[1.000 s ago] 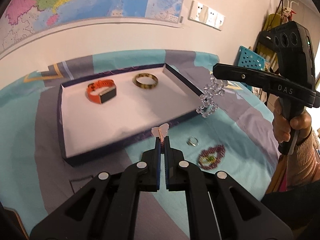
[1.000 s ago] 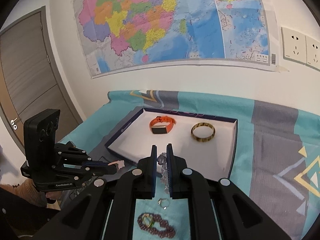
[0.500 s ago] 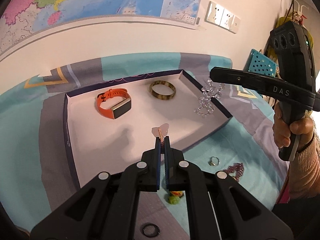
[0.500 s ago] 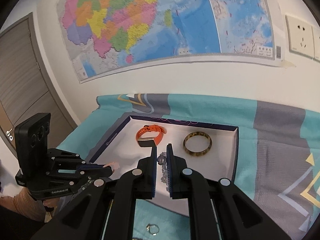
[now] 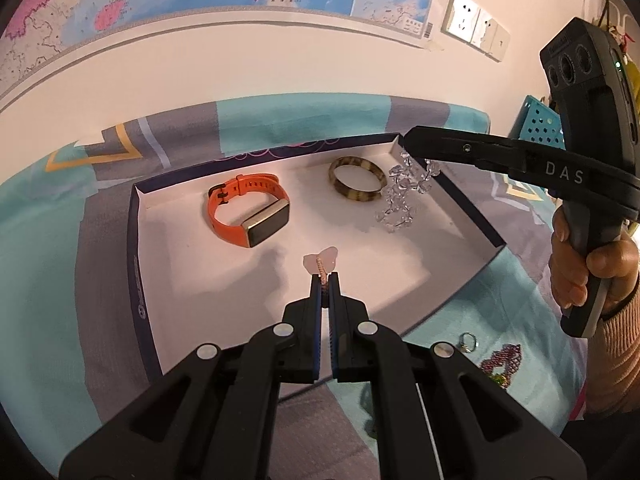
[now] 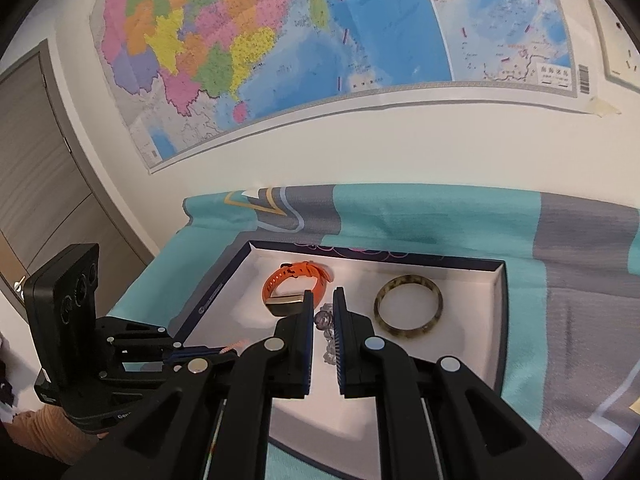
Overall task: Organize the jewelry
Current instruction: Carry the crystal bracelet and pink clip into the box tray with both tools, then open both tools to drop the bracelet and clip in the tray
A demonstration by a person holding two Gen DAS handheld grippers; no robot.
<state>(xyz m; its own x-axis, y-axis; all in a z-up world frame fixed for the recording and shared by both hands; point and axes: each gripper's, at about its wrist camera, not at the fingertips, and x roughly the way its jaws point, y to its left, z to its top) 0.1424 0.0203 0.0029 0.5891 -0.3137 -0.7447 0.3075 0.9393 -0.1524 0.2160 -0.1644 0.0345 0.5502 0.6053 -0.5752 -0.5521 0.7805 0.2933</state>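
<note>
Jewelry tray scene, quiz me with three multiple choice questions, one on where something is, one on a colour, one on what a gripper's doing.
1. Where does the silver ring lie?
A. inside the tray
B. on the cloth outside the tray
C. in the left hand-held gripper

2. What colour is the strap of the smart band?
A. orange
B. green
C. white

3. What is the state of the right hand-held gripper?
A. empty and wide open
B. shut on the tortoiseshell bangle
C. holding the clear bead bracelet above the tray

Answers:
1 B, it sits on the teal cloth past the tray's near wall.
2 A, the strap is bright orange.
3 C, the clear bead bracelet dangles from its fingers, beside the tortoiseshell bangle.
</note>
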